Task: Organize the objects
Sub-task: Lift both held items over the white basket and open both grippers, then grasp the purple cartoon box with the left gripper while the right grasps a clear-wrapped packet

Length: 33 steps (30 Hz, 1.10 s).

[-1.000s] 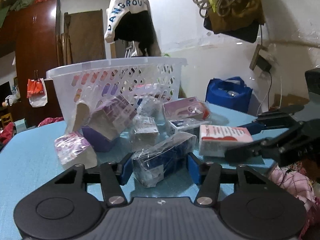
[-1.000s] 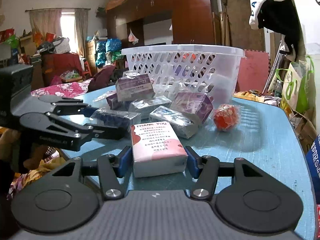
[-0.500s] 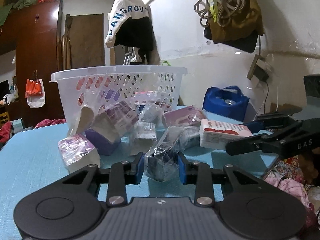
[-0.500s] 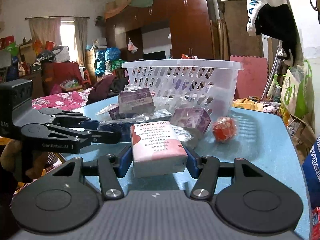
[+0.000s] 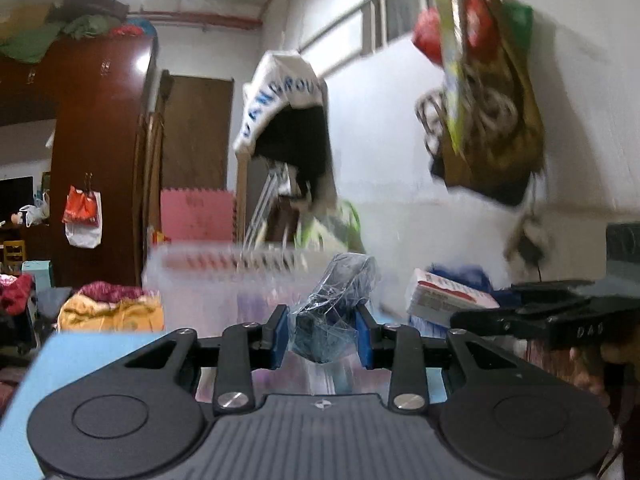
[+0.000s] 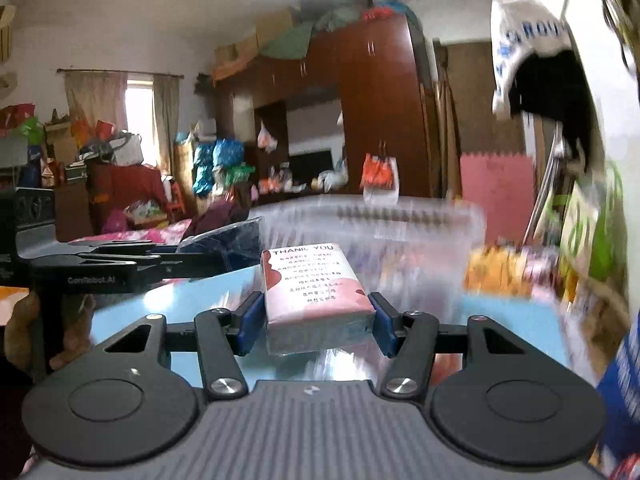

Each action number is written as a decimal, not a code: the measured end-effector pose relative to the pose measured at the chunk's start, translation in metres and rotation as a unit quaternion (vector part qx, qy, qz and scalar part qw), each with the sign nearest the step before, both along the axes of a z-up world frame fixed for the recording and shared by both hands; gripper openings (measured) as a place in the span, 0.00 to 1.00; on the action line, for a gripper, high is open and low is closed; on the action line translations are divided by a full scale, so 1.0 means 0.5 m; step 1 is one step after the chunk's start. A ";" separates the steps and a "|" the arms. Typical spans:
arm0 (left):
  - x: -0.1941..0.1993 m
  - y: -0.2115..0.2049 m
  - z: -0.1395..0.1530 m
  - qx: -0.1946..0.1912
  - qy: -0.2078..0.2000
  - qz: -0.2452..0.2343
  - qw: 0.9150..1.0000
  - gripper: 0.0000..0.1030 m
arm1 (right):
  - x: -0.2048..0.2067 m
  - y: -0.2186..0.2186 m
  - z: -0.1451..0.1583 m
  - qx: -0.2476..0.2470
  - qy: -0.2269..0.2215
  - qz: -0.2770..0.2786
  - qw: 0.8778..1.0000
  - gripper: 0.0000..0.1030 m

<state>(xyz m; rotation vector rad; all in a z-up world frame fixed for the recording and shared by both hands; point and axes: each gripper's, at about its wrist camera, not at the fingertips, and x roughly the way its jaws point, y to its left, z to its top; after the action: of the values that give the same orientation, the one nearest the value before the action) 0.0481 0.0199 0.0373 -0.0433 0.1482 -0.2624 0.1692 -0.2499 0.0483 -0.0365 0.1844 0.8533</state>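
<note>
**Both grippers loaded, above table**

Left wrist: left gripper (image 5: 323, 336) pinches a dark packet (image 5: 334, 312) in clear wrap, held off the blue table (image 5: 80, 354). White basket (image 5: 224, 276) blurred behind.

Right wrist: right gripper (image 6: 316, 320) clamps a pink pack (image 6: 314, 286), clear of the table (image 6: 192, 300), basket (image 6: 400, 220) beyond.

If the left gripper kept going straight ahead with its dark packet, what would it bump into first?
Probably the white basket, straight ahead of the left gripper and its dark wrapped packet, though blur hides the depth.
</note>
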 end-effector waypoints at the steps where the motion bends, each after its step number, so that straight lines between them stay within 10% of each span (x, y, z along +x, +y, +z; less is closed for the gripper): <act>1: 0.030 0.007 0.029 -0.002 -0.003 0.012 1.000 0.37 | 0.020 0.015 0.024 -0.001 -0.008 -0.008 1.000 0.58; 9: 0.250 0.028 0.106 -0.025 0.076 0.061 0.995 0.45 | 0.199 0.142 0.102 -0.048 0.014 -0.066 0.997 0.59; 12: 0.286 0.013 0.091 0.005 0.089 0.106 0.990 0.72 | 0.212 0.163 0.091 -0.073 0.013 -0.083 0.994 0.95; 23: 0.123 0.022 0.037 0.014 0.072 0.094 0.993 0.84 | 0.084 0.048 0.003 -0.026 0.051 -0.080 0.995 1.00; 33: 0.109 0.072 -0.119 0.030 0.184 0.135 0.973 0.84 | 0.072 0.102 -0.148 -0.109 0.156 -0.093 0.977 0.99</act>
<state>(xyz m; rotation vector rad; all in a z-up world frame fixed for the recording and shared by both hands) 0.1025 0.0561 -0.0220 -0.0510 0.5144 0.0258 0.2051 -0.1988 -0.0258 -0.0897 0.5685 0.6458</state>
